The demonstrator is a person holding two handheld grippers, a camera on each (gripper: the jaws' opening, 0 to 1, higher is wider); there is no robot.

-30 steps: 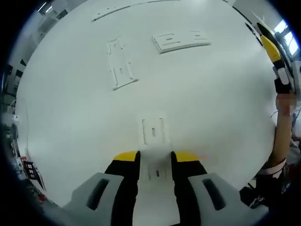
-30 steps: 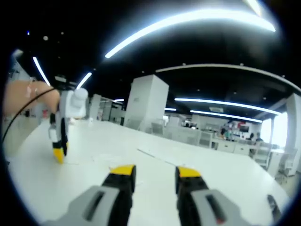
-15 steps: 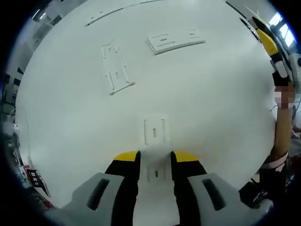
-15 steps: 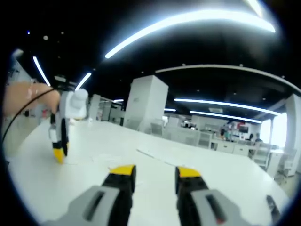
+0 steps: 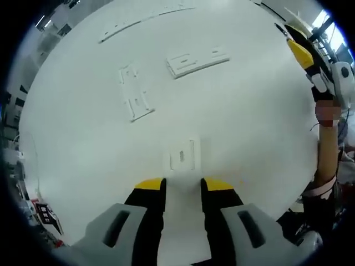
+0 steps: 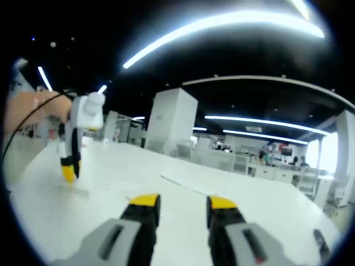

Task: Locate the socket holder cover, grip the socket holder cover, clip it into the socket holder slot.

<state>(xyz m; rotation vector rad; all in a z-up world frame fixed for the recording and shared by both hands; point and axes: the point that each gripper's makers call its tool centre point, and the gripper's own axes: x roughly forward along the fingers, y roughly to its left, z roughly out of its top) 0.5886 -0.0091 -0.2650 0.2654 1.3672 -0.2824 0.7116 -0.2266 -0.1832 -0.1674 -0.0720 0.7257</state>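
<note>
Now the left tool [image 5: 182, 185] is hovering with its jaws apart and empty; the small white piece seen between them earlier is gone. One socket holder cover [image 5: 182, 156] is lying flat on the white worktop [image 5: 249, 122], just ahead of the jaws. The right tool [image 6: 181, 202] is holding unchanged above the worktop, jaws apart, gripping nothing.

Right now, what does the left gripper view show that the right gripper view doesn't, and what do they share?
Left gripper view: three flat white parts seen from above, a small cover just ahead of the left gripper, a long piece and a wider plate beyond. Right gripper view: ceiling lights, distant desks. Both: the white table, yellow-tipped grippers.
</note>
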